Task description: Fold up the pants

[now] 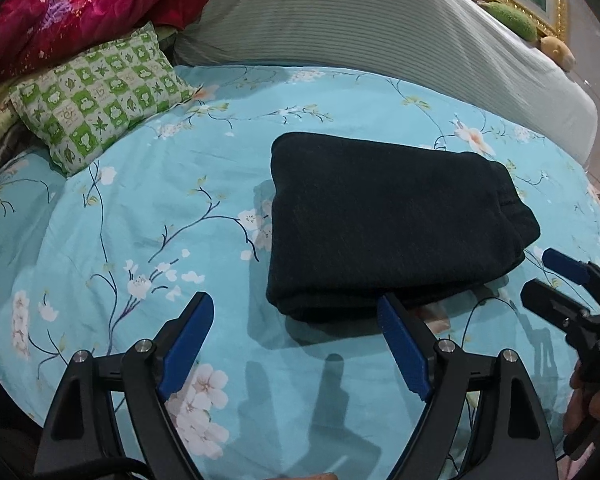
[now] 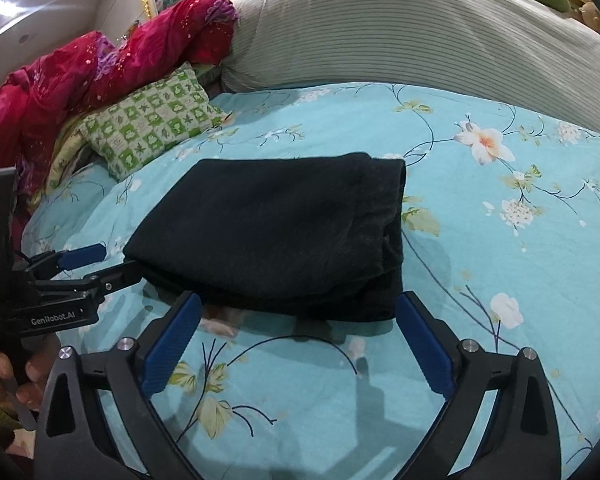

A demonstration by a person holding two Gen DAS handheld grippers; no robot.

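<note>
The black pants point(image 1: 384, 220) lie folded into a compact rectangle on the floral turquoise bedsheet point(image 1: 140, 216); they also show in the right wrist view point(image 2: 276, 228). My left gripper point(image 1: 296, 304) is open and empty, hovering just in front of the bundle's near left edge. My right gripper point(image 2: 298, 304) is open and empty, just in front of the bundle's near edge. The right gripper also shows at the right of the left wrist view point(image 1: 540, 276), and the left gripper at the left of the right wrist view point(image 2: 112, 264), both open.
A green checked pillow point(image 1: 100, 96) lies at the back left with a red blanket point(image 1: 80, 12) behind it. A grey striped bolster point(image 1: 360, 24) runs along the headboard, with plush toys point(image 1: 516, 20) on it.
</note>
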